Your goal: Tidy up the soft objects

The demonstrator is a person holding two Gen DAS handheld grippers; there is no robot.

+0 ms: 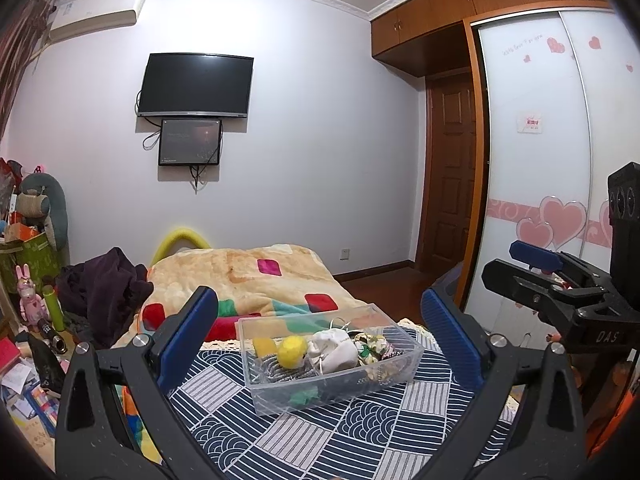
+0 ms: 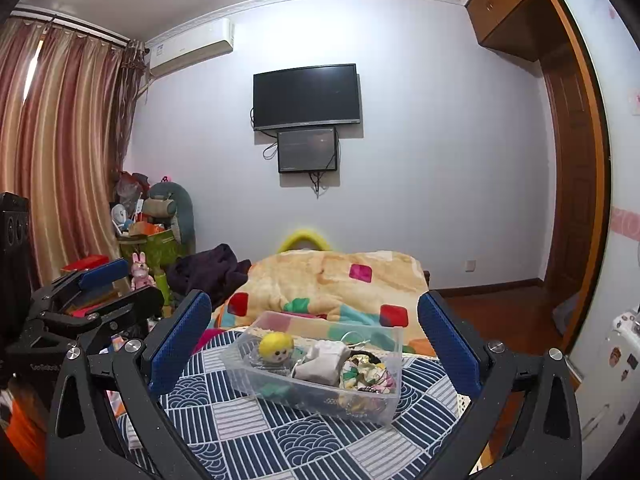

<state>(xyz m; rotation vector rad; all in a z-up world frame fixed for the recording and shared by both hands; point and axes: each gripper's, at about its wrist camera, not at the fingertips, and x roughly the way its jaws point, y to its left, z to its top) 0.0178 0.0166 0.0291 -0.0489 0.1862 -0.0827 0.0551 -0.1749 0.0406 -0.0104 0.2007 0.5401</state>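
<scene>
Both grippers hang above the bed with nothing between their blue pads: the left gripper point(image 1: 320, 344) has its jaws spread wide, framing the bin point(image 1: 332, 396), and the right gripper point(image 2: 316, 344) is likewise spread wide on either side of the same bin point(image 2: 372, 404). Neither touches it. This clear plastic bin sits on a navy-and-white patterned cloth point(image 1: 320, 440) that covers the near end of the bed. Inside it lie the soft things: a yellow-headed doll point(image 2: 277, 350) at the left end, a white pouch point(image 2: 324, 362) in the middle, touching the doll, and a floral fabric piece point(image 2: 364, 372) at the right end against the pouch. Something small and green point(image 1: 304, 396) shows low through the front wall; what it is cannot be told. Beyond the bin a beige blanket point(image 1: 240, 276) with coloured squares is bunched over the bed, and dark clothing point(image 1: 104, 284) is heaped to its left. In the left wrist view the right gripper's body shows at the right edge, well apart from the bin. A TV point(image 1: 196, 84) hangs on the far wall.
</scene>
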